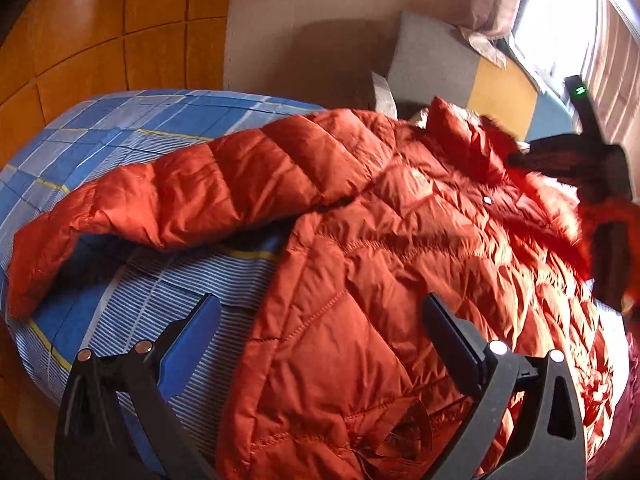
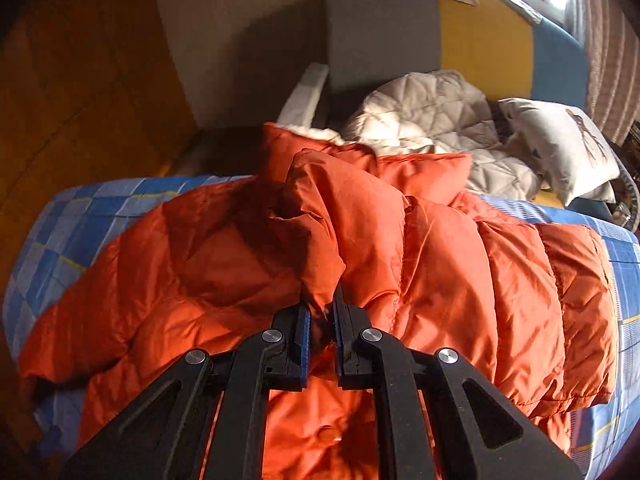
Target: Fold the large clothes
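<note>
An orange quilted puffer jacket lies spread on a bed with a blue plaid sheet. One sleeve stretches out to the left. My left gripper is open and empty, hovering over the jacket's lower left edge. My right gripper is shut on a fold of the jacket near the collar and lifts it. The right gripper also shows in the left wrist view, blurred, at the right edge.
A white quilted blanket and a white pillow lie at the head of the bed. A grey, yellow and blue headboard stands behind. Wooden panelling is on the left, a bright window at the right.
</note>
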Tool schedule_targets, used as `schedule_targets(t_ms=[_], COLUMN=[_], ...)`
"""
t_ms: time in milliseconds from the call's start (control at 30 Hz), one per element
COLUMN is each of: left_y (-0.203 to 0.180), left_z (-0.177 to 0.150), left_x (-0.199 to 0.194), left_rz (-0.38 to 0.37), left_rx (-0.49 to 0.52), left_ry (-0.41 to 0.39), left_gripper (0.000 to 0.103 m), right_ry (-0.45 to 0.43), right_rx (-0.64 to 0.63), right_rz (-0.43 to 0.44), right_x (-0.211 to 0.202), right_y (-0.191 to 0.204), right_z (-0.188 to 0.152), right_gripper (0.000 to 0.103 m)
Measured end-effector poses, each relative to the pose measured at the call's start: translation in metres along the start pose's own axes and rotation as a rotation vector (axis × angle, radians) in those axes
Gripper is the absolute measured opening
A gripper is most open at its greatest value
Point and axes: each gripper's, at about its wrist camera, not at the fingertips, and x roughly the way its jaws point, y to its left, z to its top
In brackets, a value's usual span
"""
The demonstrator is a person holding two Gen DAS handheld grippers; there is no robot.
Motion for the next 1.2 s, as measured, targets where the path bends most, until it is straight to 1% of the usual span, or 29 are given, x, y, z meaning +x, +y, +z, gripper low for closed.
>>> schedule_targets(t_ms=[167,233,300,433,467,533,567,600,633,667,833,933,1067,1100,1133,1200], left_y=[0.009,0.009,0.009,0.011,0.011,0.009,0.007,0.005,0.003,0.001,-0.006,-0.011,-0.024,-0.029,-0.035,-0.046], left_z=[0.003,0.004,0.006,0.009,0.01,0.011,0.011,0.012,0.014,0.015,0.021,0.03,0.046,0.051,0.056,0.066], left_x=[-0.003,-0.001,0.002,0.007,0.008,0.009,0.01,0.009,0.009,0.009,0.012,0.017,0.028,0.032,0.036,0.047], left_rz=[-0.022,0.0,0.004,0.002,-0.003,0.003,0.002,0.0,0.006,0.005,-0.003,-0.024,-0.067,-0.081,-0.098,-0.123], left_rx=[-0.036,-0.019,-0.019,-0.044,-0.047,-0.038,-0.033,-0.027,-0.021,-0.019,-0.006,-0.01,-0.01,-0.008,-0.005,-0.001], left_ry=[-0.032,-0.034,-0.031,-0.02,-0.019,-0.014,-0.014,-0.017,-0.022,-0.022,-0.024,-0.023,-0.014,-0.008,-0.001,0.01], left_gripper=[0.099,0.099,0.099,0.099,0.099,0.099,0.099,0.099,0.099,0.099,0.099,0.098,0.096,0.095,0.091,0.089], right_ry=[0.048,0.061,0.074,0.095,0.1,0.104,0.101,0.092,0.085,0.083,0.047,0.025,0.016,0.015,0.016,0.016], right_rx=[-0.051,-0.067,-0.082,-0.09,-0.093,-0.074,-0.057,-0.043,-0.03,-0.021,-0.001,0.058,0.124,0.142,0.158,0.183], right_rz=[0.07,0.087,0.098,0.112,0.127,0.168,0.201,0.227,0.258,0.279,0.306,0.304,0.22,0.195,0.171,0.126], right_x=[0.022,0.027,0.033,0.045,0.047,0.048,0.047,0.043,0.041,0.038,0.019,0.006,-0.007,-0.01,-0.012,-0.016], right_y=[0.052,0.067,0.077,0.081,0.082,0.08,0.078,0.073,0.071,0.071,0.054,0.025,-0.017,-0.028,-0.038,-0.055], right_z=[-0.013,-0.018,-0.022,-0.024,-0.024,-0.023,-0.023,-0.022,-0.023,-0.025,-0.031,-0.037,-0.05,-0.053,-0.055,-0.057], right_gripper=[0.009,0.009,0.009,0.009,0.011,0.024,0.041,0.061,0.069,0.071,0.071,0.071,0.071,0.071,0.071,0.071])
